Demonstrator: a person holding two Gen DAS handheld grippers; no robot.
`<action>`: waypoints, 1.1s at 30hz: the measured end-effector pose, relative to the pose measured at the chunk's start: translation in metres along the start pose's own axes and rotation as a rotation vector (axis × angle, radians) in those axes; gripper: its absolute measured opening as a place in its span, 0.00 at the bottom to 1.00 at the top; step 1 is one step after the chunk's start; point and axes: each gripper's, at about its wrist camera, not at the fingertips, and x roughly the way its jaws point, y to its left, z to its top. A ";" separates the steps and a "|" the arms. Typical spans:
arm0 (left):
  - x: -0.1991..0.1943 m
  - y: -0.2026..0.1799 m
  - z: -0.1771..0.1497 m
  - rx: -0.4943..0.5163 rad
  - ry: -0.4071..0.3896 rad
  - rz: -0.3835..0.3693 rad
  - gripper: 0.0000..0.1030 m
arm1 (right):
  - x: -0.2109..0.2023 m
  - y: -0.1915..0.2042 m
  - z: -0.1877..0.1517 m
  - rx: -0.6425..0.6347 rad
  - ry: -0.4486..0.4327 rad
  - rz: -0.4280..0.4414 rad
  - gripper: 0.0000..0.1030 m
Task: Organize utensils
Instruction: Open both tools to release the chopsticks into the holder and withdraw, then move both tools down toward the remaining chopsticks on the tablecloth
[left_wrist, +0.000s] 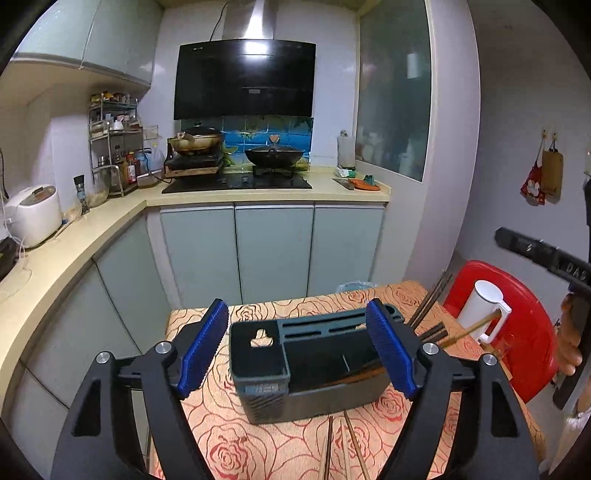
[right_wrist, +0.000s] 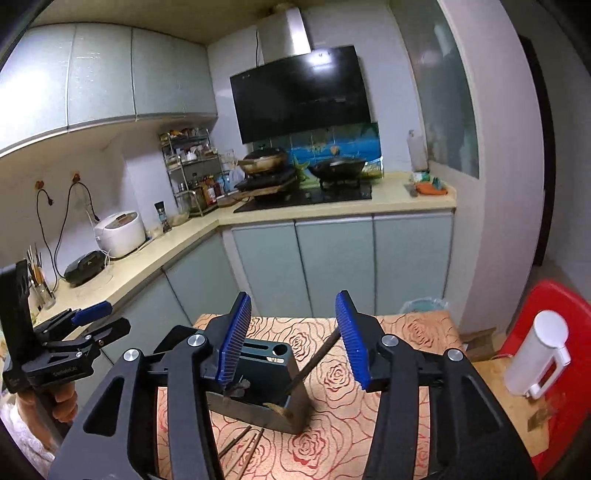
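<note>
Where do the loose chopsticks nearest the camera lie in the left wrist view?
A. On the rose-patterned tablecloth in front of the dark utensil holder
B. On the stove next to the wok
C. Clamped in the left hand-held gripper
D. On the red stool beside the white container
A: the loose chopsticks lie flat on the rose-patterned tablecloth, just in front of the dark utensil holder, with no hand-held gripper touching them.
</note>
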 end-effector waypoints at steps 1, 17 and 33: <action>-0.003 0.002 -0.004 -0.004 0.000 -0.001 0.73 | -0.005 0.000 -0.001 -0.005 -0.008 -0.002 0.45; -0.040 0.017 -0.105 -0.003 0.089 -0.012 0.74 | -0.038 0.005 -0.101 -0.040 0.064 -0.006 0.45; -0.046 0.025 -0.225 0.008 0.224 0.064 0.74 | -0.042 0.046 -0.226 -0.110 0.257 0.019 0.45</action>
